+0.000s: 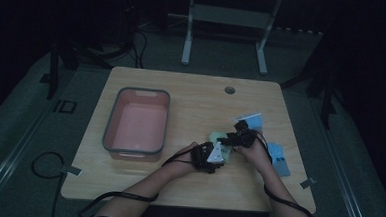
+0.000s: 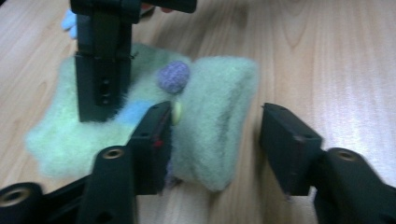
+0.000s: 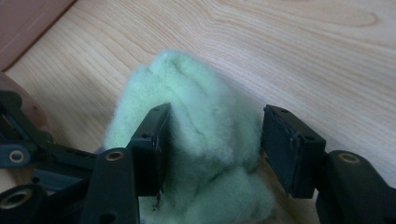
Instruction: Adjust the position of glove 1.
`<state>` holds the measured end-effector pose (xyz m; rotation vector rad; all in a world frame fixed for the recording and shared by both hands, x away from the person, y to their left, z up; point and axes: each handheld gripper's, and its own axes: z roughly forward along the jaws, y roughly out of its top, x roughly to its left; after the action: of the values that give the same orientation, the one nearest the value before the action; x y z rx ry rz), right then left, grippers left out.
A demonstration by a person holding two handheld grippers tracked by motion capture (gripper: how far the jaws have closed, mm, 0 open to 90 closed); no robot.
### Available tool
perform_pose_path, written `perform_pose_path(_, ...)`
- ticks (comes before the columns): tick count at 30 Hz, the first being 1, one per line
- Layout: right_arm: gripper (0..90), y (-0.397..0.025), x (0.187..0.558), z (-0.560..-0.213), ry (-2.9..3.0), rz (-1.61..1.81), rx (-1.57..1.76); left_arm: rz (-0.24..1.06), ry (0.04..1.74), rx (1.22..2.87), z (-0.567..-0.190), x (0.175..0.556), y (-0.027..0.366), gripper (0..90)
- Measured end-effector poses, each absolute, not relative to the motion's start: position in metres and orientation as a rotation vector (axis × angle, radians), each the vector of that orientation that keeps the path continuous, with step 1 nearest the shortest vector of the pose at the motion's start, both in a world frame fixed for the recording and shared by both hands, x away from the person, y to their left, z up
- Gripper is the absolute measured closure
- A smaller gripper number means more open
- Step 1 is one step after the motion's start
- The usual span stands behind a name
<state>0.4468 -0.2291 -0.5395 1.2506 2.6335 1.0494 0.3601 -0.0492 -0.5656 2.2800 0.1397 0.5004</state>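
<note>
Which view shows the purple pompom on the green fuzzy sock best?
The left gripper view: the purple pompom sits sharp on the green fuzzy sock. The right gripper view gives bunched green fabric; the high view a dim, small patch.

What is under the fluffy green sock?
Under the fluffy green sock lies the bare wooden table. The other gripper's jaw presses on the sock's flat part. Both grippers straddle it: left gripper, right gripper. Anything beneath the sock is covered.

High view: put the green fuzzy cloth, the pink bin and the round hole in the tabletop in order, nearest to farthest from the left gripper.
From the left gripper:
1. Green fuzzy cloth, right at it, just beyond.
2. Pink bin, off to the left.
3. Round hole, near the far table edge.
</note>
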Motion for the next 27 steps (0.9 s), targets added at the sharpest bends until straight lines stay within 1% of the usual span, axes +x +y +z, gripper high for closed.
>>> perform_pose_path(1, 44.5, -0.229, 0.448, -0.540, 2.637, 1.052, 1.266, 0.500, 0.140, 2.280, -0.566, 0.360, -0.049, 49.0)
perform_pose_path(2, 51.4, -0.230, 0.448, -0.541, 2.649, 1.062, 1.268, 0.507, 0.145, 2.280, -0.566, 0.360, -0.049, 53.0)
perform_pose_path(3, 53.0, -0.230, 0.448, -0.540, 2.661, 1.075, 1.263, 0.524, 0.148, 2.281, -0.566, 0.360, -0.050, 57.8)
perform_pose_path(5, 64.5, -0.229, 0.447, -0.538, 2.665, 1.081, 1.251, 0.518, 0.169, 2.276, -0.564, 0.363, -0.049, 64.2)
perform_pose_path(6, 64.5, -0.229, 0.447, -0.538, 2.665, 1.081, 1.251, 0.502, 0.178, 2.278, -0.563, 0.364, -0.049, 64.2)
perform_pose_path(7, 69.4, -0.228, 0.444, -0.535, 2.648, 1.068, 1.230, 0.497, 0.193, 2.278, -0.559, 0.365, -0.048, 69.5)
perform_pose_path(10, 71.7, -0.228, 0.442, -0.531, 2.628, 1.077, 1.236, 0.491, 0.208, 2.281, -0.556, 0.366, -0.048, 72.3)
perform_pose_path(14, 72.4, -0.227, 0.441, -0.525, 2.616, 1.087, 1.223, 0.460, 0.226, 2.276, -0.548, 0.367, -0.043, 73.4)
perform_pose_path(27, 72.8, -0.224, 0.432, -0.499, 2.592, 1.165, 1.191, 0.466, 0.231, 2.276, -0.517, 0.359, -0.037, 73.5)
